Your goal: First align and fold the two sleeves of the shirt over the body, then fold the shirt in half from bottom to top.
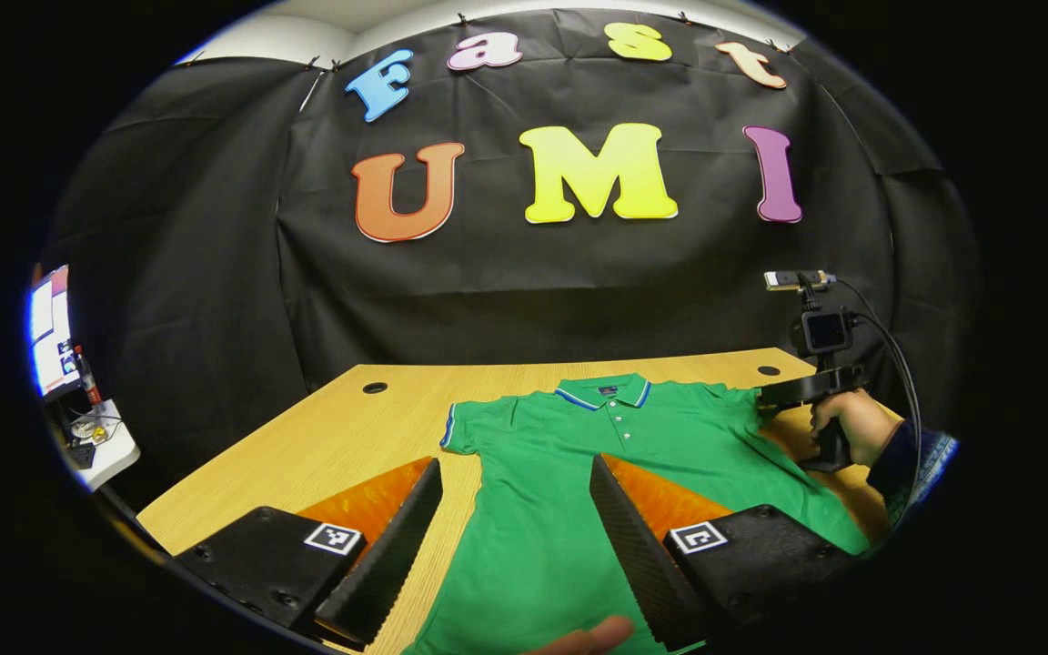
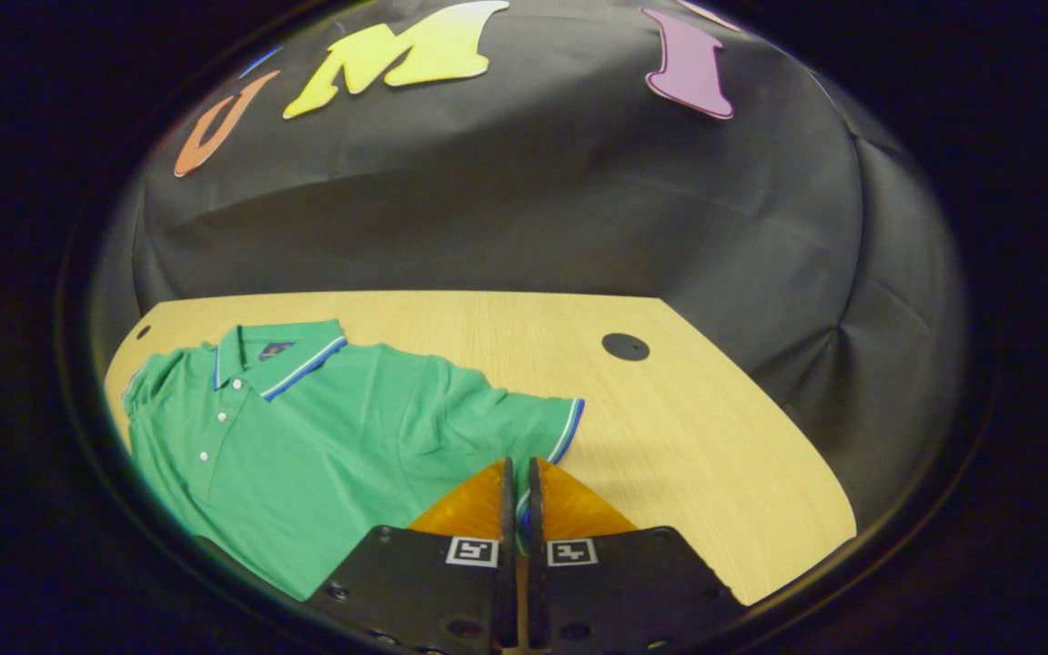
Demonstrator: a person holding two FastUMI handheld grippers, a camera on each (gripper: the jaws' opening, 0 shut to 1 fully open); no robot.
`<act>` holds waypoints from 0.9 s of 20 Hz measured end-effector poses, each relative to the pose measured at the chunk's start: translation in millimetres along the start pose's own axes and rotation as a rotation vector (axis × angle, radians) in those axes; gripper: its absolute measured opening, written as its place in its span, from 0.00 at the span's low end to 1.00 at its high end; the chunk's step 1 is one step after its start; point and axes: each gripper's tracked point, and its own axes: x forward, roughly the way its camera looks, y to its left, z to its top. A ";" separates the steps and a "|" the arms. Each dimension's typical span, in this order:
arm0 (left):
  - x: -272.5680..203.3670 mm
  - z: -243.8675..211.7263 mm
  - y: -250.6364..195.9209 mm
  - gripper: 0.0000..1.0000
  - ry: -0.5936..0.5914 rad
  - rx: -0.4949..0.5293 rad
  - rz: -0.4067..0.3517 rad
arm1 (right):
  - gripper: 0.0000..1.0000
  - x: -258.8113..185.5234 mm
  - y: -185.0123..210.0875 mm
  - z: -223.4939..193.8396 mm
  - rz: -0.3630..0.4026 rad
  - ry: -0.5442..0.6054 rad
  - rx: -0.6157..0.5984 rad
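Table point(image 1: 242, 455) takes up most of what I see, pale wood, with the shirt point(image 1: 569, 455) spread flat and face up across it, collar point(image 1: 601, 393) toward the booth wall and hem toward me. That layout suits the job: body smooth, both sleeves out to the sides where I can reach them.

My left gripper point(image 1: 515, 537) hangs above the lower body of the shirt with its jaws wide apart, holding nothing. One finger sits over bare wood beside the left edge, the other over the cloth, so I judge it is placed to come down on that side seam or sleeve.

My right gripper point(image 2: 519, 496) is down at the right sleeve point(image 2: 533, 428). Its jaws are nearly together with the striped cuff edge running into the narrow gap between them, so I take it they pinch the cuff, low to the table, ready to carry it over the body.

The left sleeve point(image 1: 465, 428) lies out flat, unfolded.

A fingertip point(image 1: 592, 637) of mine shows at the bottom of the left gripper view.
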 end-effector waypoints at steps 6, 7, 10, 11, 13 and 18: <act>6.4 -6.9 10.4 1.00 0.033 -0.004 0.024 | 0.05 -24.2 28.2 35.2 0.043 -0.107 -0.053; 6.8 -6.9 13.3 1.00 0.030 0.000 0.033 | 0.05 -27.4 38.4 37.4 0.065 -0.120 -0.072; 8.3 -7.9 22.2 1.00 0.035 -0.010 0.055 | 0.05 -39.4 69.9 46.0 0.131 -0.175 -0.148; 8.6 -7.8 23.1 1.00 0.036 -0.017 0.058 | 0.05 -44.9 80.8 46.2 0.155 -0.189 -0.172; 10.8 -8.6 26.5 1.00 0.038 -0.021 0.059 | 0.14 -65.0 107.9 48.6 0.238 -0.218 -0.179; 8.5 -4.3 42.1 1.00 0.033 -0.057 0.099 | 0.66 -123.4 123.0 67.8 0.296 -0.307 -0.124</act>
